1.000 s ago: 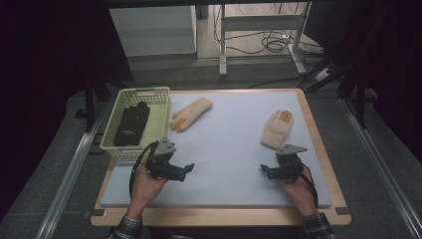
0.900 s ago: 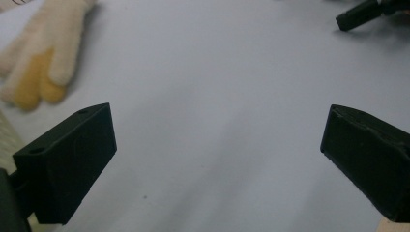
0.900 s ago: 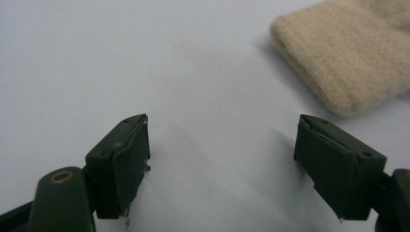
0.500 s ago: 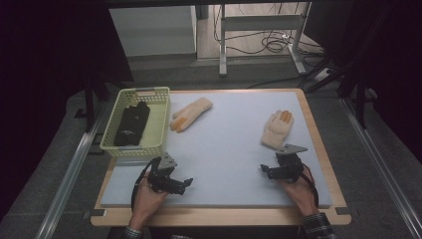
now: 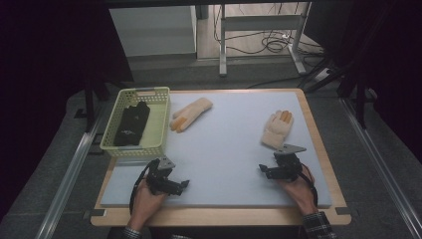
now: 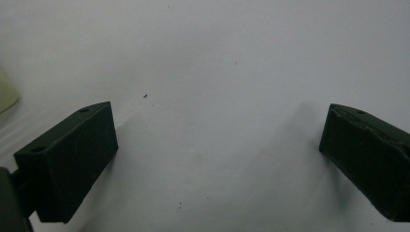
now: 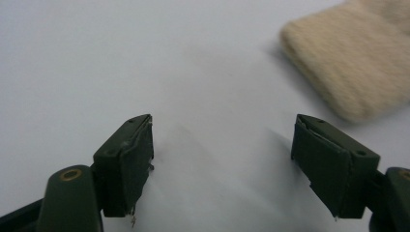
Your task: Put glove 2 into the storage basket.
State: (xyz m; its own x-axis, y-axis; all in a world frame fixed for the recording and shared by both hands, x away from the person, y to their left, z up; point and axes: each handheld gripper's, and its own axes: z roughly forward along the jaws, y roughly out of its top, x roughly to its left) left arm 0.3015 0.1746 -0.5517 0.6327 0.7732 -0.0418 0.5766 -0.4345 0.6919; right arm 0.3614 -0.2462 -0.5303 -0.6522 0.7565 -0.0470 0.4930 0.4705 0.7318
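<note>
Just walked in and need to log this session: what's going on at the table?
A person holds a claw in each hand over a pale mat. Both are open and empty. The right claw sits just short of a cream glove; the left claw is near a basket holding a black glove. Another cream glove lies beside the basket.

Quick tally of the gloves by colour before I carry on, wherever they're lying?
Cream gloves: 2, one on the mat beside the basket, one ahead of the right gripper
Black gloves: 1 dark bundle in the basket; whether it is one glove or a folded pair, I can't tell
Total: 3
</note>
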